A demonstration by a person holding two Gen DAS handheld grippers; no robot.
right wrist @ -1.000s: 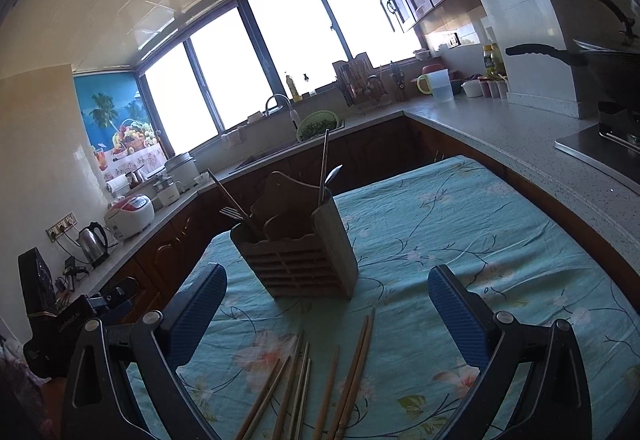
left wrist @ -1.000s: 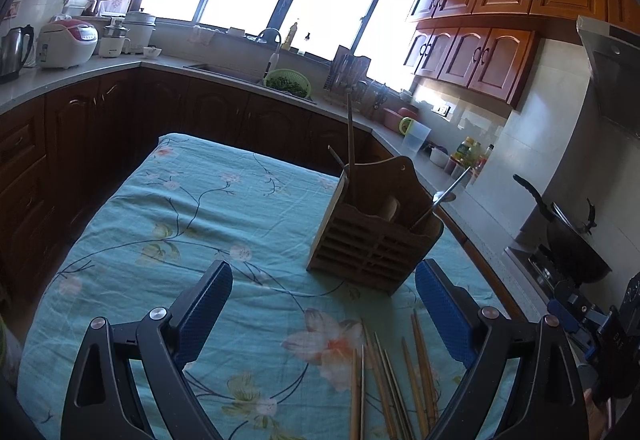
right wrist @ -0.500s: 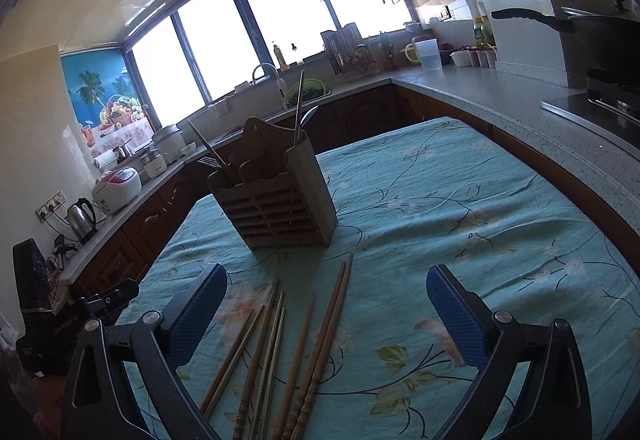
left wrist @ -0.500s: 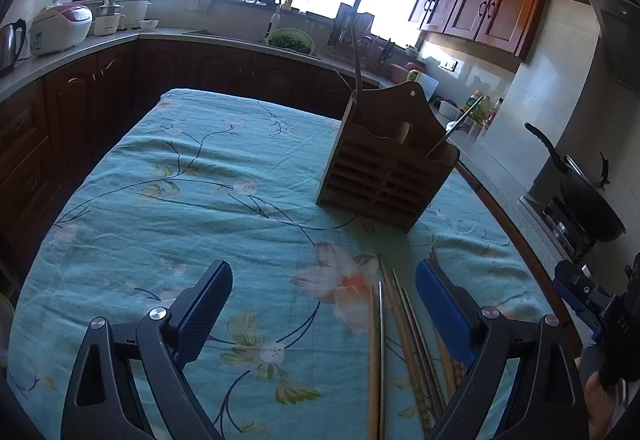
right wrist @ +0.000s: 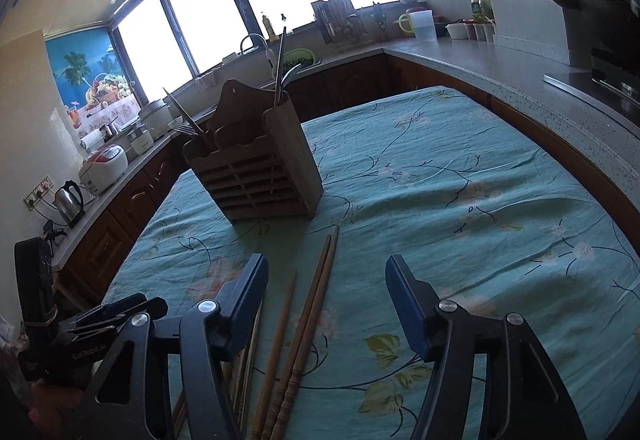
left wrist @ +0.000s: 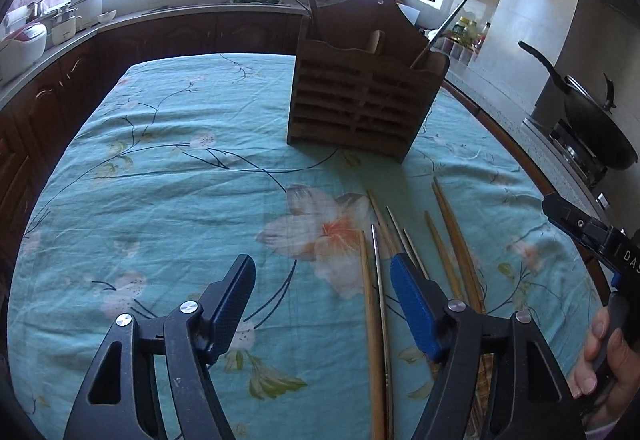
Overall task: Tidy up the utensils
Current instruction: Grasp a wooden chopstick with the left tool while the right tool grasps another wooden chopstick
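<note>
Beside slatted wooden caddy (left wrist: 360, 95), slender chopsticks (right wrist: 316, 304) lie between both narrowing, unclamped grippers (right wrist: 326, 298).

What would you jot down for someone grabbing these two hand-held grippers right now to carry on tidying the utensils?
Left gripper: open, jaws have just been closing, two chopsticks lying between them, nothing gripped.
Right gripper: open, jaws also just closing, over three brown chopsticks, no grip yet.
Wooden holder: upright on the floral tablecloth, already holding a few utensils.
Loose chopsticks: lying on the cloth in front of the holder.
Done: some utensils are in the holder.
Left: pick up every loose chopstick and put it in the holder.
</note>
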